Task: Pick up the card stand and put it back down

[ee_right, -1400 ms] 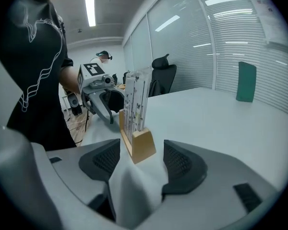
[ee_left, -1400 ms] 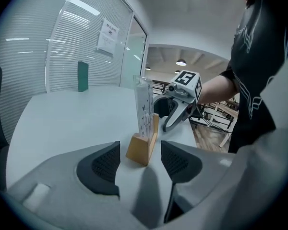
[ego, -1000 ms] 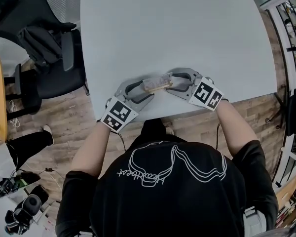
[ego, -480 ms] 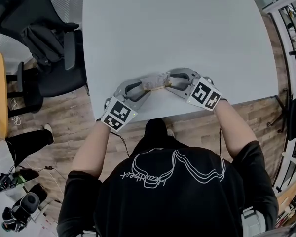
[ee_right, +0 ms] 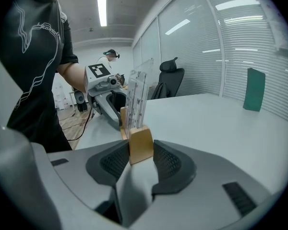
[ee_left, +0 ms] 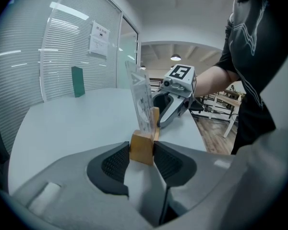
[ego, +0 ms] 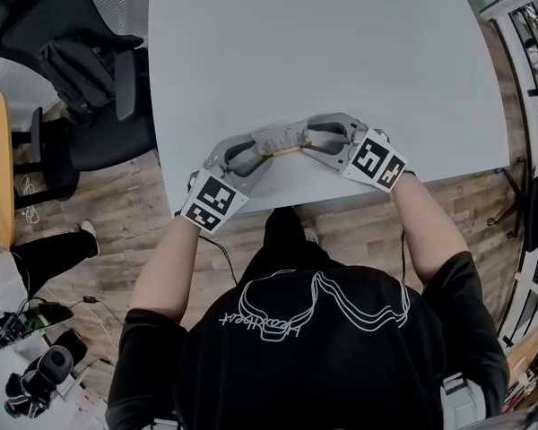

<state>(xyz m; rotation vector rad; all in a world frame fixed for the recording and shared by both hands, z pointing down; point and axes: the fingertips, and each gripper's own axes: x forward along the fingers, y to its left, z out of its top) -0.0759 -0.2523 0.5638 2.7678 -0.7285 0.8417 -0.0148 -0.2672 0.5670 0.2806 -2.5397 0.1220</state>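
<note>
The card stand (ego: 282, 141) sits just below the middle of the head view, near the front edge of the white table (ego: 341, 52). Its long wooden base runs left to right across the frame, the right end tipped slightly up-frame. The clear panel stands upright along that base, edge-on to each gripper view. The left gripper (ego: 262, 153) has its jaws closing on the left end of the wooden base, both ribbed pads against the block (ee_left: 143, 148). The right gripper (ego: 307, 140) is closing the same way on the opposite end (ee_right: 141, 145). Whether the base touches the table I cannot tell. A green block (ee_right: 254, 96) stands well apart, far across the table.
</note>
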